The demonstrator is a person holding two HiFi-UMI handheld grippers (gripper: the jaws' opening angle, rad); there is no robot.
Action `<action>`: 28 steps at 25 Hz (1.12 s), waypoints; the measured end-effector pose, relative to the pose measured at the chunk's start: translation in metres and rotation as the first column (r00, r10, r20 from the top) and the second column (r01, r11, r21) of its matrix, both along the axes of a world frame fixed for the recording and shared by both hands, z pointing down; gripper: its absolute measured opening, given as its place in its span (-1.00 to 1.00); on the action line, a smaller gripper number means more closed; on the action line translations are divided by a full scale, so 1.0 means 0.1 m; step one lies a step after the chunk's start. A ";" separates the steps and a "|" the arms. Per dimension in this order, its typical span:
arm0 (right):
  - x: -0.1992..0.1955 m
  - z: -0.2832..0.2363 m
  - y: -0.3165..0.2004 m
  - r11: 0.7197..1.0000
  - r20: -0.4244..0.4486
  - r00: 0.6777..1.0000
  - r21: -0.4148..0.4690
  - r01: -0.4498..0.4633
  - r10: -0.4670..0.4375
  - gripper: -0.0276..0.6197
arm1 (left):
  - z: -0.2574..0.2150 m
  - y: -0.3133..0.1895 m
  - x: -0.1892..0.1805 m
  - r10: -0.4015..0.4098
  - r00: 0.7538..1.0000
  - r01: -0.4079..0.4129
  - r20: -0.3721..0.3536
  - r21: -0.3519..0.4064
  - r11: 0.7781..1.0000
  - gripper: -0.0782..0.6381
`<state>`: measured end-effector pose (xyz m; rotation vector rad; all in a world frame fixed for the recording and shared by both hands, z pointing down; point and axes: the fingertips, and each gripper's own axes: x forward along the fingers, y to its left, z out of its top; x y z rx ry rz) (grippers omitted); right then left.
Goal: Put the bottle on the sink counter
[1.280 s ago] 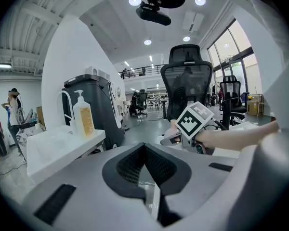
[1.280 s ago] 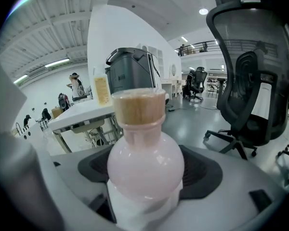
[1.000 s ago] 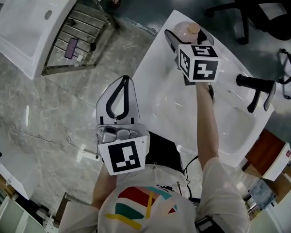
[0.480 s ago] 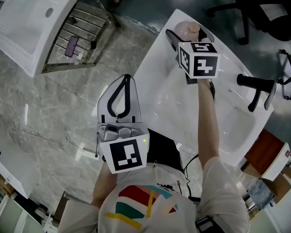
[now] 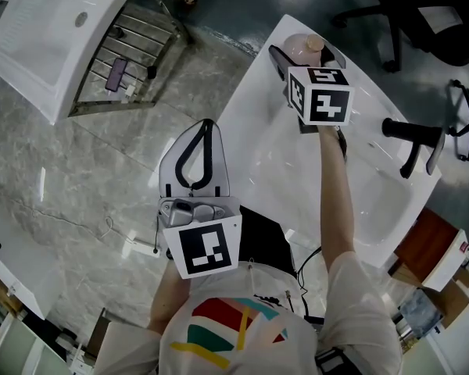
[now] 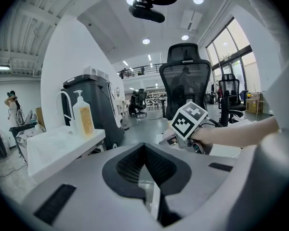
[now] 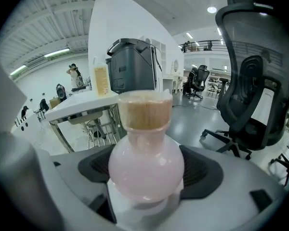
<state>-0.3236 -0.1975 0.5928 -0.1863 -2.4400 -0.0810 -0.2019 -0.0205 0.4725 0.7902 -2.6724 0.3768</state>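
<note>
A round pink bottle [image 5: 300, 48] with a tan cap stands upright at the far end of the white sink counter [image 5: 254, 123]. My right gripper [image 5: 306, 54] is shut on the bottle, one pad on each side of its belly. In the right gripper view the bottle [image 7: 145, 162] fills the gap between the dark pads, and its base rests on the white surface. My left gripper [image 5: 205, 125] hangs close to the person's body over the counter's near edge, shut with nothing in it. Its tips [image 6: 145, 146] meet in the left gripper view.
A black faucet [image 5: 411, 144] stands at the right of the basin [image 5: 359, 201]. A second white counter [image 5: 39, 45] with a metal rack [image 5: 129, 61] lies at the upper left. Office chairs [image 5: 422, 14] stand beyond. A pump bottle [image 6: 83, 114] sits on the other counter.
Both grippers have barely shifted. The right one stays on the bottle at the counter's far end; the left one drifted slightly to the right.
</note>
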 end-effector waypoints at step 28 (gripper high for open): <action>0.16 -1.25 0.04 0.999 0.238 0.971 -0.012 -0.031 0.033 0.30 | -0.70 -0.19 0.02 0.046 0.992 -0.054 0.117 0.063 0.997 -0.73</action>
